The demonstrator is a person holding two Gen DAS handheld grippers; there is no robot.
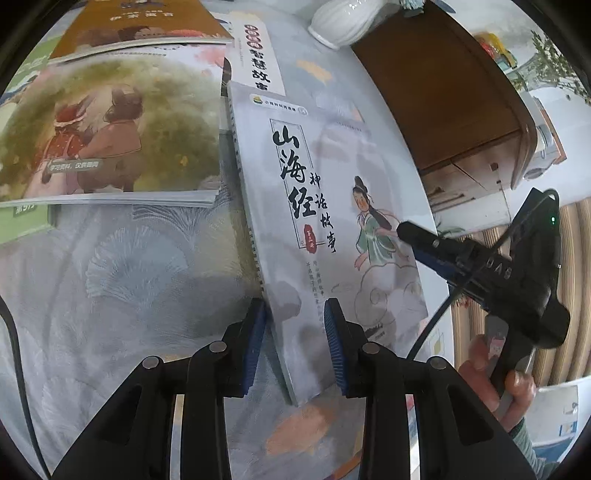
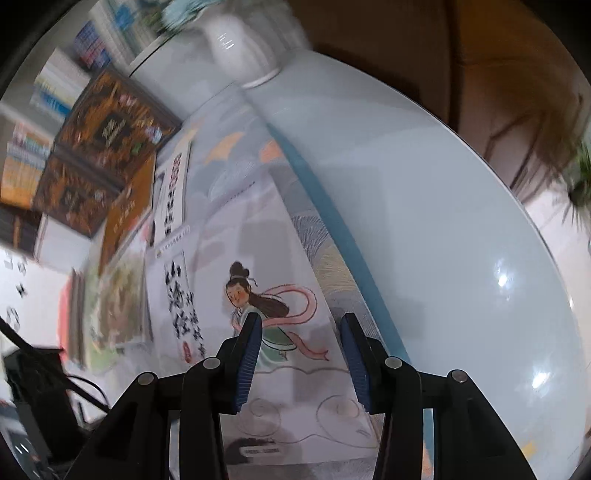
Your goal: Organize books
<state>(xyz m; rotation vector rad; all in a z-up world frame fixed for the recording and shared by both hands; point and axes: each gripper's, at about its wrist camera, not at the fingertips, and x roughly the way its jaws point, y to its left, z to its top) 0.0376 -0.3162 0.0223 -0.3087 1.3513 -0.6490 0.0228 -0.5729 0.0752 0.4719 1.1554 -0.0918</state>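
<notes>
A pale grey book with a painted girl on its cover (image 1: 332, 206) lies flat on the patterned tablecloth. My left gripper (image 1: 295, 314) is open, its pads either side of the book's near left corner. My right gripper (image 2: 301, 325) is open just above the book's cover (image 2: 258, 280); it also shows in the left wrist view (image 1: 406, 230) at the book's right edge. A green and brown picture book (image 1: 110, 125) lies on a stack to the left. An orange book (image 1: 140, 22) lies behind it.
A white strip-shaped book (image 1: 258, 55) lies beyond the grey book. A white ribbed vase (image 1: 343, 18) stands at the back near the table edge. A wooden cabinet (image 1: 461, 103) stands to the right. Dark ornate books (image 2: 107, 136) and shelves show blurred in the right wrist view.
</notes>
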